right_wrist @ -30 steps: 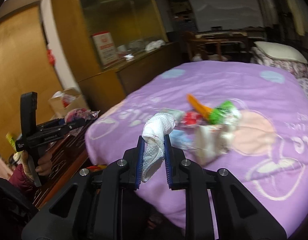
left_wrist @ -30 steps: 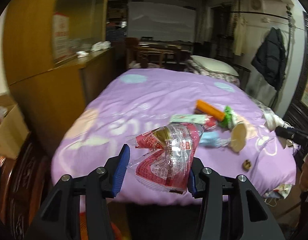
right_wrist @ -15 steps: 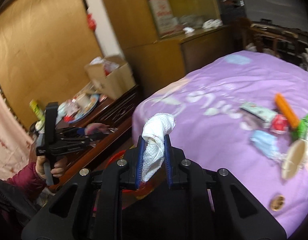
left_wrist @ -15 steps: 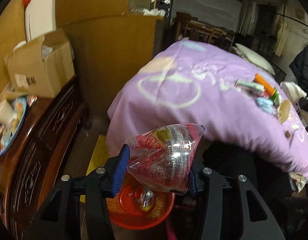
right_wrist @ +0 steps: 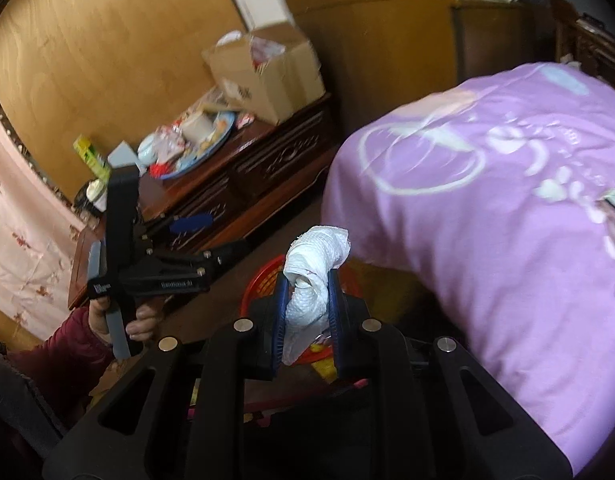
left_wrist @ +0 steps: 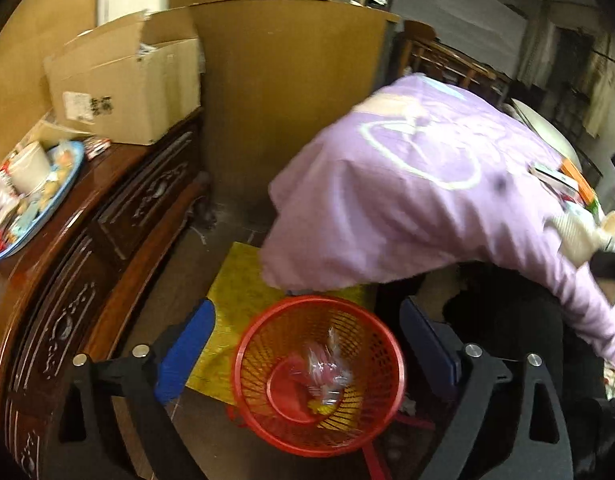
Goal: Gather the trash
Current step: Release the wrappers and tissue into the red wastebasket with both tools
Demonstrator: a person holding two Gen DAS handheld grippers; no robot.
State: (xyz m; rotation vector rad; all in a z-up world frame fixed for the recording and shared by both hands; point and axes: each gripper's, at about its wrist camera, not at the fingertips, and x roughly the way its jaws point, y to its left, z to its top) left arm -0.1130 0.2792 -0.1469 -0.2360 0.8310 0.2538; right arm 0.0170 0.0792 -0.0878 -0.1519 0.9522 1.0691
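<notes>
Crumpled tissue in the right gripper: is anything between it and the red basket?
Nothing visible. The crumpled tissue is clamped in the right gripper, and the red basket shows directly behind and below it, its mouth open with only a plastic wrapper inside. The open left gripper hangs over the basket.

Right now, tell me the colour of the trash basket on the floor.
Red trash basket, with a slotted wall; clearest in the left wrist view.

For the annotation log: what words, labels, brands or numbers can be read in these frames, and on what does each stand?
Cardboard box: white label with dark print, too blurred to read.
Left gripper body: small white lettering on the black arm, too blurred to read with certainty.
Green carton on the dark cabinet: print too small to read.
Purple bedcover: white pattern, no legible words.
Red basket: no text visible.
</notes>
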